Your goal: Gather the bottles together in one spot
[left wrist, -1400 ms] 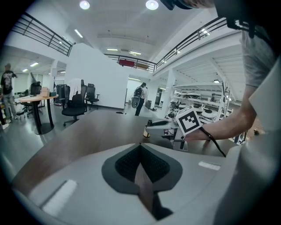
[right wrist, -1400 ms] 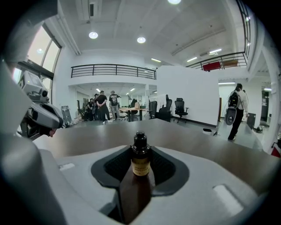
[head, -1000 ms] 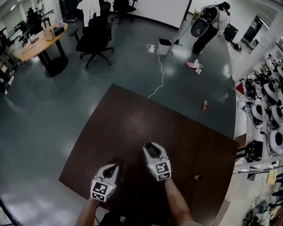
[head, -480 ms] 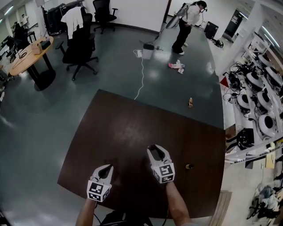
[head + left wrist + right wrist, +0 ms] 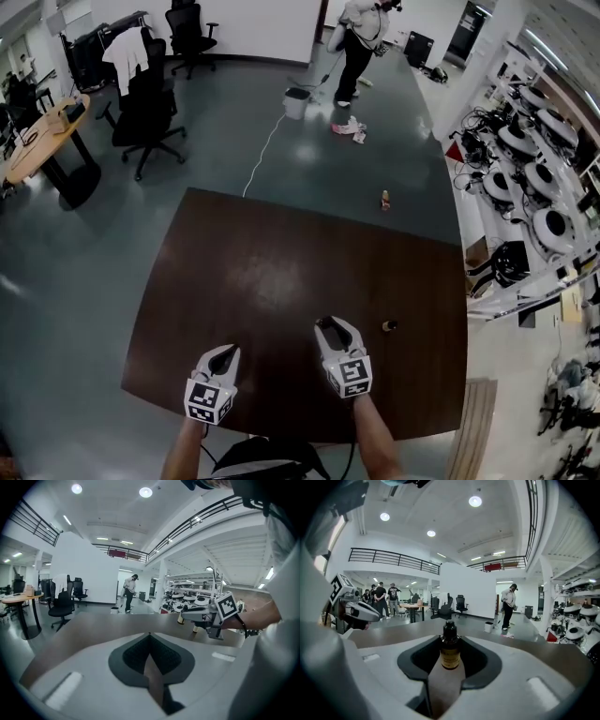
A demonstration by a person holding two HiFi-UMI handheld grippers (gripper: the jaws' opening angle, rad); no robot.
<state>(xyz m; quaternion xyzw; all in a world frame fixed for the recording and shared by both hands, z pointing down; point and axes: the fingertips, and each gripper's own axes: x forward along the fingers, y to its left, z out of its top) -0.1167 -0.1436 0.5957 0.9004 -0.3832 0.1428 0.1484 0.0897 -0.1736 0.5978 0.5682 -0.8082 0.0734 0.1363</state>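
The right gripper [image 5: 336, 324] hangs over the near half of the table [image 5: 262, 272], a little right of its middle. Its jaws stand partly apart and are clamped on a small amber bottle [image 5: 450, 651] with a black cap, held upright between the dark pads at the fingertips. Whether the bottle's base touches the table cannot be told.

The left gripper [image 5: 225, 352] is over the table's near edge, left of the right gripper and apart from it. Its jaws are together at the tips with nothing between them; only a thin wedge of tabletop shows through behind the tips.

A second bottle [image 5: 389, 326] stands on the table near its right edge, just to the right of the right gripper and not touching it. A third bottle [image 5: 384, 199] stands on the floor just beyond the table's far right corner.

Well beyond the table's far side a person [image 5: 357, 37] stands by a small bin [image 5: 296, 101], and an office chair [image 5: 145, 117] stands off the table's far left.
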